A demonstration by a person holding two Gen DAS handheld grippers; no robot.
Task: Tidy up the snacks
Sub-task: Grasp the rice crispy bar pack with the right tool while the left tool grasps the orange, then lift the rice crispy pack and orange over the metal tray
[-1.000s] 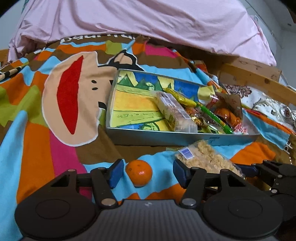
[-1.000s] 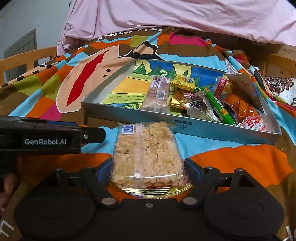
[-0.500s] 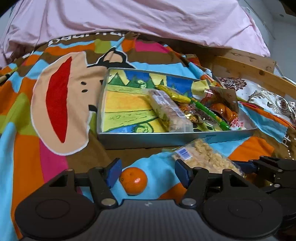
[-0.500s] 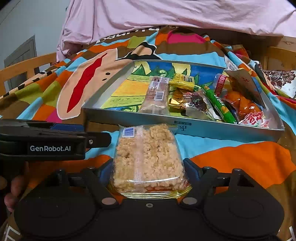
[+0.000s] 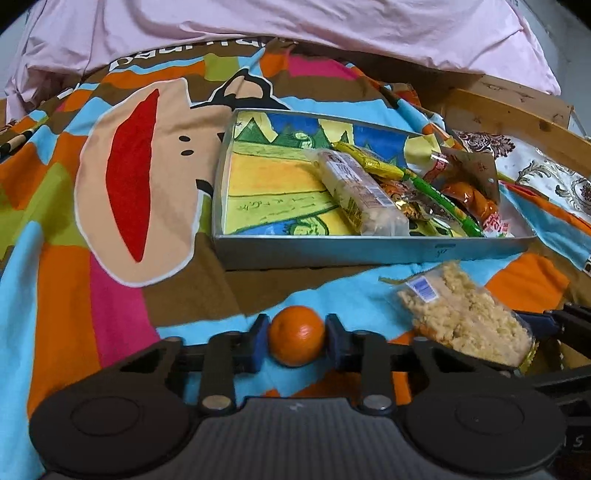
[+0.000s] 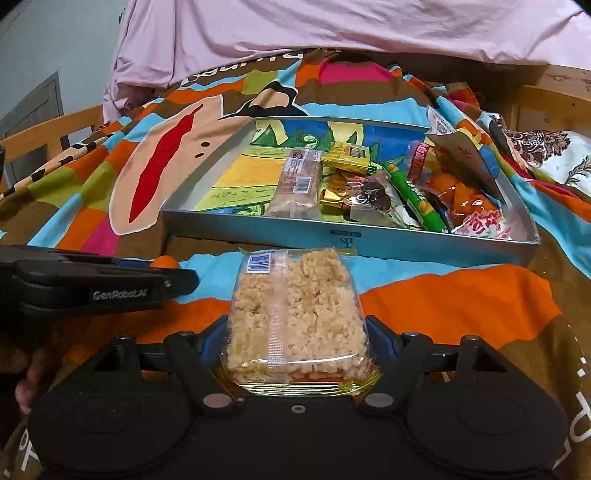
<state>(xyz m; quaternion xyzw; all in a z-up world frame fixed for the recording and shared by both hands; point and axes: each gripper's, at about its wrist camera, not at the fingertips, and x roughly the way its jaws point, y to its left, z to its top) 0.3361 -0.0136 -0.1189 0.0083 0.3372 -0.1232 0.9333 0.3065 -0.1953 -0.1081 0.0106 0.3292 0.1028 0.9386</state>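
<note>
A small orange lies on the bright patchwork blanket, and my left gripper is closing on it, its blue pads touching both sides. In the right wrist view that gripper reaches in from the left, with a sliver of the orange behind it. My right gripper is shut on a clear pack of puffed rice cake, which pokes forward between the pads; the same pack shows at the right of the left wrist view. Beyond stands a shallow grey tray with several wrapped snacks.
In the tray the snacks crowd the right half: a long bar, a green stick, orange packets. Its left half shows a painted floor. A pink sheet lies behind. Wooden rails flank the bed. A hand holds the left gripper.
The left jaws have come together from wide apart onto the orange. The right gripper keeps the rice cake pack and has hardly shifted.
</note>
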